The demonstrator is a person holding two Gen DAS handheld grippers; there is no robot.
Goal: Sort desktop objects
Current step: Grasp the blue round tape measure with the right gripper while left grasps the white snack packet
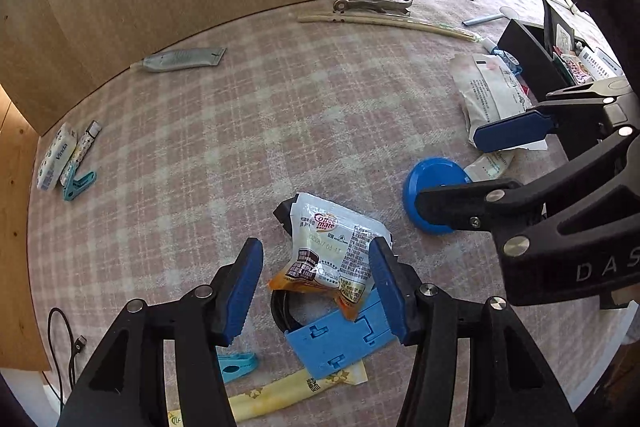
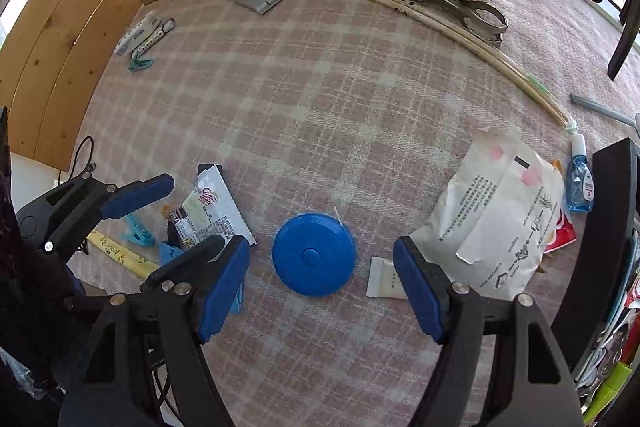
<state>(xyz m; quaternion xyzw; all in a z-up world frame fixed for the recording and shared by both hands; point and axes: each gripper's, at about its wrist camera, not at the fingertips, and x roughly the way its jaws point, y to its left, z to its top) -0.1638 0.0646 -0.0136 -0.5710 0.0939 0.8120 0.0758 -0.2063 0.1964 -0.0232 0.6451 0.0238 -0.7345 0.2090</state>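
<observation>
My left gripper (image 1: 316, 287) is open, its jaws either side of a white Coffee-mate sachet (image 1: 332, 251) that lies on a blue plastic part (image 1: 340, 339) and a black cable loop. My right gripper (image 2: 320, 287) is open and empty, with a round blue tape measure (image 2: 314, 254) on the cloth between its fingers; it also shows in the left wrist view (image 1: 432, 187). The right gripper appears in the left wrist view (image 1: 460, 171), the left one in the right wrist view (image 2: 180, 219). The sachet also shows there (image 2: 212, 211).
On the pink checked cloth: a white paper bag (image 2: 496, 219), small white tube (image 2: 386, 283), blue bottle (image 2: 578, 187), chopsticks (image 2: 460, 31), metal tongs (image 2: 464, 7), grey pouch (image 1: 184, 59), tissue pack and teal clip (image 1: 68, 159), yellow sachet (image 1: 280, 395). Black organiser box (image 1: 532, 55) at right.
</observation>
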